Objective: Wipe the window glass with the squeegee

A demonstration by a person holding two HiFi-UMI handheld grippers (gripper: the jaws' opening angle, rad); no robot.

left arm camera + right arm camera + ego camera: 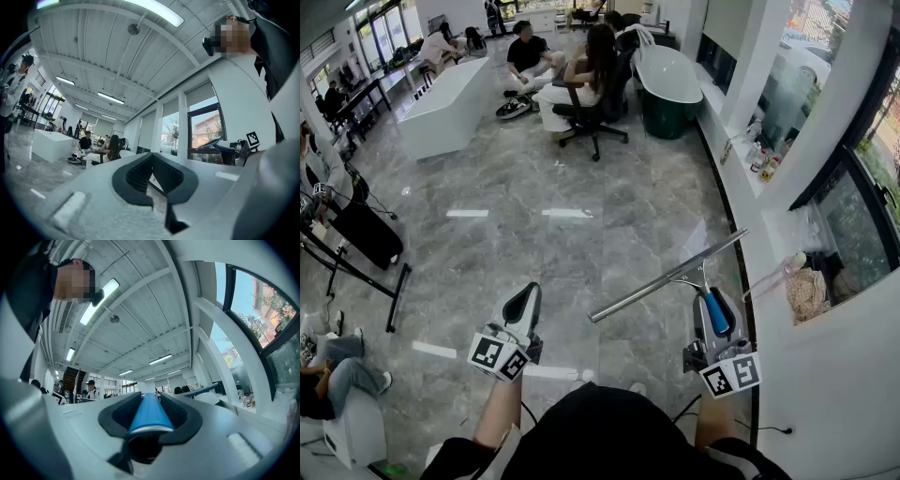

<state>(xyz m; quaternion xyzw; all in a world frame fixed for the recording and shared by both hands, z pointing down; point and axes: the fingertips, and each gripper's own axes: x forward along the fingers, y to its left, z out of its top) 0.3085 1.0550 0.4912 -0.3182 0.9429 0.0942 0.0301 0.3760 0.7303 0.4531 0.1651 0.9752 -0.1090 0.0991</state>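
Note:
My right gripper (713, 330) is shut on the blue handle (715, 313) of the squeegee. The squeegee's long metal blade (667, 277) slants out over the floor, up and to the right toward the wall. In the right gripper view the blue handle (148, 412) fills the gap between the jaws of the right gripper (150, 417). The window glass (861, 211) is at the right, apart from the blade. My left gripper (522, 309) is held low at the left, shut with nothing in it; the left gripper (152, 174) has its black pads together in its own view.
A white sill under the window carries small bottles (763, 161) and a woven bag (807, 292). A dark bathtub (667, 89), a seated person on an office chair (586, 89) and a white counter (445, 105) stand farther back. Black stands (356, 267) are at the left.

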